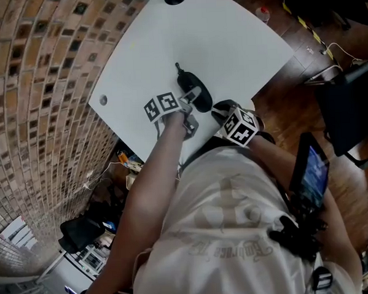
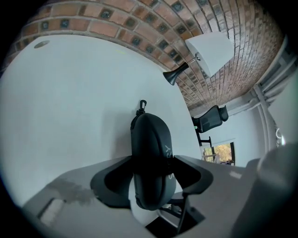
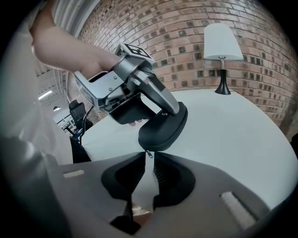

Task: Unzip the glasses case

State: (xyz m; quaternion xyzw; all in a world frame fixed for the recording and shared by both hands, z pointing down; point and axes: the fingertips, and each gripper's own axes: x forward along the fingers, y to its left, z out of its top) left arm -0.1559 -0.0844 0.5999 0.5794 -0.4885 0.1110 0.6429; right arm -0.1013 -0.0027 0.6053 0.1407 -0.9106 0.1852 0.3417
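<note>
Steadying the glasses case [image 2: 150, 139], the left tool [image 2: 152, 161] clamped its sides; the right tool [image 3: 149, 159] gaped narrowly around its six-o'clock zipper pull [image 3: 149, 154].

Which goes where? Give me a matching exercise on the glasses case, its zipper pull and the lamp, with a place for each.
1 glasses case
2 zipper pull
3 lamp

A standing at the far edge of the table
B clamped in the left tool
C at the tips of the open right tool

Pairs: 1-B, 2-C, 3-A
</note>
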